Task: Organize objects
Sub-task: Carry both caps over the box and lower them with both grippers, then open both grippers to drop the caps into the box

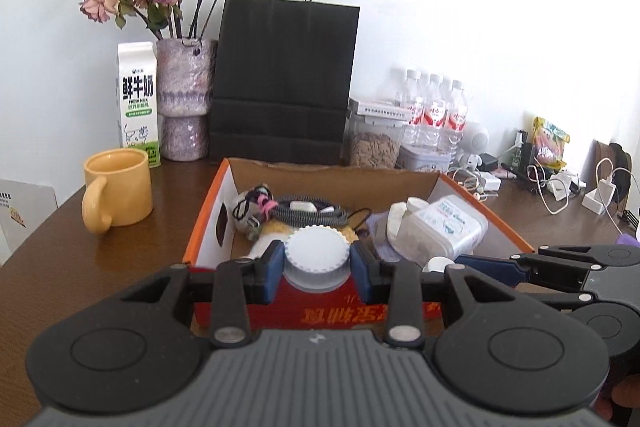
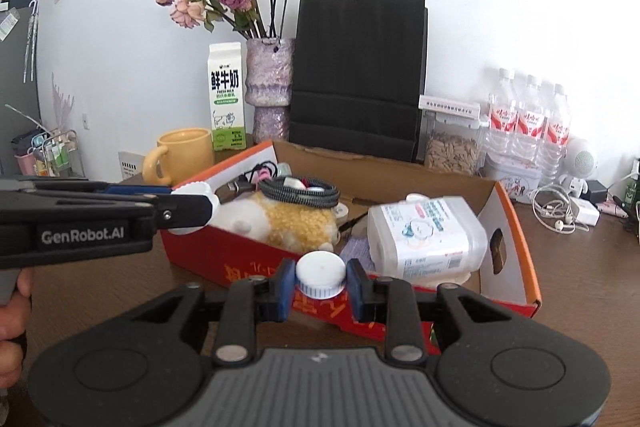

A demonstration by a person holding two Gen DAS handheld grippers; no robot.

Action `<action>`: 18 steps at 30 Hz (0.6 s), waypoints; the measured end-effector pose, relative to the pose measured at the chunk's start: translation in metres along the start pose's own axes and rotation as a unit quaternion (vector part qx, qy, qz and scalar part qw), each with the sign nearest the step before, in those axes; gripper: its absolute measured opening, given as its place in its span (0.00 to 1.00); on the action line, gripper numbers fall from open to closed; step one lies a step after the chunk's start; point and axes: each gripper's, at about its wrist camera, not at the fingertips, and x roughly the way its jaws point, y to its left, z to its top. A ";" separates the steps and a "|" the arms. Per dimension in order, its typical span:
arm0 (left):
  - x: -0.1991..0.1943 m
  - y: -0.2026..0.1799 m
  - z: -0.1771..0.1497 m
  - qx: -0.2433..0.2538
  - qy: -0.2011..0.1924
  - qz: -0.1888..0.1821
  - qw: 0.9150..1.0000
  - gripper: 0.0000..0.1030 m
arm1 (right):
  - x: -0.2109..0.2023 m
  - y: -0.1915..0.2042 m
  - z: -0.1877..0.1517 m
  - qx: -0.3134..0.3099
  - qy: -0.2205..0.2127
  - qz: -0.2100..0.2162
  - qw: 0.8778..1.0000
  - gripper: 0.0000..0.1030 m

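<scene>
Left claw (image 1: 317,269): clamped on a wide white ribbed cap (image 1: 316,254), held at the near wall of the orange cardboard box (image 1: 208,223)
Right claw (image 2: 320,281): clamped on a smaller white cap (image 2: 321,271), also at the near wall of the box
Box contents: plush toy (image 2: 288,223), coiled cable (image 2: 296,193), plastic jug (image 2: 424,231) lying on its side
Risk: each cap is pinched only at its rounded rim, so it may twist free and drop on the brown surface (image 1: 100,267); the claws sit close together and could knock; a released cap might roll under the jug
</scene>
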 end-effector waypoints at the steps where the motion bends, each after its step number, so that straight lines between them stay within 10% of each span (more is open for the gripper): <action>1: 0.002 -0.001 0.006 0.001 -0.006 0.000 1.000 0.36 | -0.001 -0.001 0.005 -0.001 -0.008 -0.001 1.000 0.26; 18: 0.068 -0.008 0.047 -0.010 -0.034 0.011 0.999 0.36 | 0.049 -0.039 0.055 0.005 -0.066 -0.023 0.997 0.26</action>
